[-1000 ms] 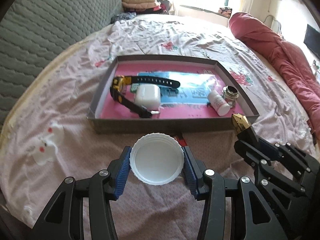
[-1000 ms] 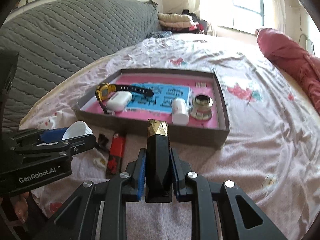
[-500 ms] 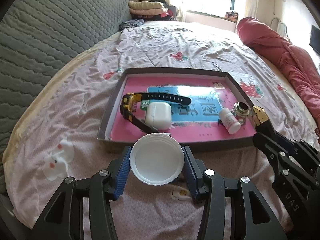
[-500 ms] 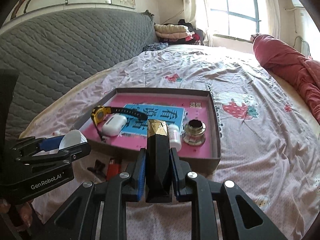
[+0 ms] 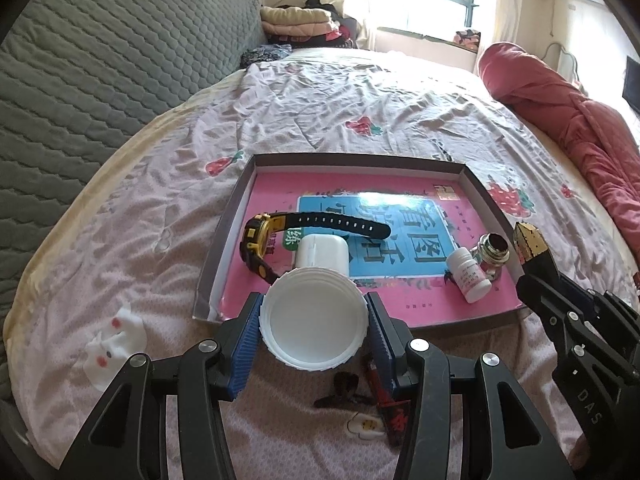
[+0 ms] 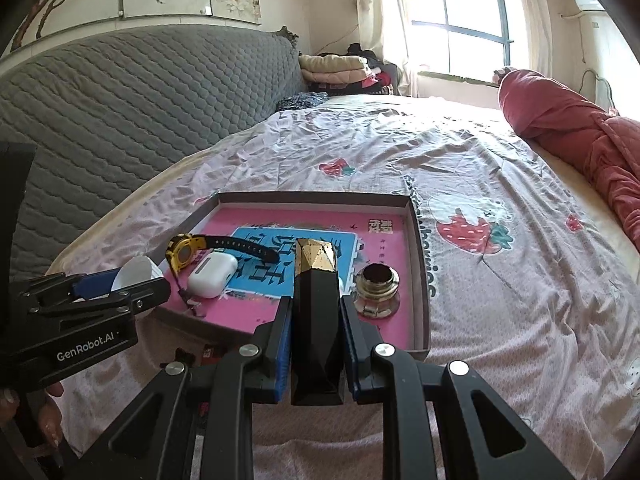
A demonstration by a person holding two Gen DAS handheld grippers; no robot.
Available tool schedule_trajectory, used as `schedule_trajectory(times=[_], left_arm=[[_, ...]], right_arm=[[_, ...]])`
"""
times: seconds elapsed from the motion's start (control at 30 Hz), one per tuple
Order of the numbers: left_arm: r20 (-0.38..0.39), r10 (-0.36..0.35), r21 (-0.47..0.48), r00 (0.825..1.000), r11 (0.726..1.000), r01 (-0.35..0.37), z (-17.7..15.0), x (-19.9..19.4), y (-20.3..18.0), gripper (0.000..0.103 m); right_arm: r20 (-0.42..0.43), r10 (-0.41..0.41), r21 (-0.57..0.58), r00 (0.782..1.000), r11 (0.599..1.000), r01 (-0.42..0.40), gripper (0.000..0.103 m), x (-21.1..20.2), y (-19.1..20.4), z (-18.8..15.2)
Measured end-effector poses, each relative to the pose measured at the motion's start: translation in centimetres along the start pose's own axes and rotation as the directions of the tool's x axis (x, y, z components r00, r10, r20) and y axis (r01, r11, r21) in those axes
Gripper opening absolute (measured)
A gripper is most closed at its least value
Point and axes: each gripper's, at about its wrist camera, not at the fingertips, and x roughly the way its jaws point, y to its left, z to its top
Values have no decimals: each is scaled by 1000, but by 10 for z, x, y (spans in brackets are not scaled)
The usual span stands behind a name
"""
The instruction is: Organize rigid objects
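My left gripper (image 5: 314, 322) is shut on a white round lid (image 5: 313, 319) and holds it above the near left edge of the shallow box tray (image 5: 224, 236). My right gripper (image 6: 316, 320) is shut on a black faceted tube with a gold tip (image 6: 317, 304), held over the tray's near edge (image 6: 424, 280). The tube also shows at the right in the left wrist view (image 5: 530, 242). In the tray lie a black and yellow watch (image 5: 276, 228), a white earbud case (image 5: 323, 251), a small white bottle (image 5: 469, 276) and a metal jar (image 5: 493, 250).
On the bedsheet in front of the tray lie a red lighter (image 5: 386, 400), a dark clip (image 5: 344, 390) and a small white bunny figure (image 5: 114, 338). A grey quilted headboard (image 6: 120, 120) is at the left, a red blanket (image 6: 580, 136) at the right.
Both grippers have risen and moved forward toward the tray with their objects held. The tray now sits lower and closer in both views; the lighter and clip have come into the left wrist view.
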Motion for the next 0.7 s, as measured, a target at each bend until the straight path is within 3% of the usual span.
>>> schedule_trajectory(times=[0.7], left_arm=[[-6,-23,15,1000,1000,23,25,36,-21,51]], right_arm=[[-35,-11,25,999,1000,11,22,22,-15,4]])
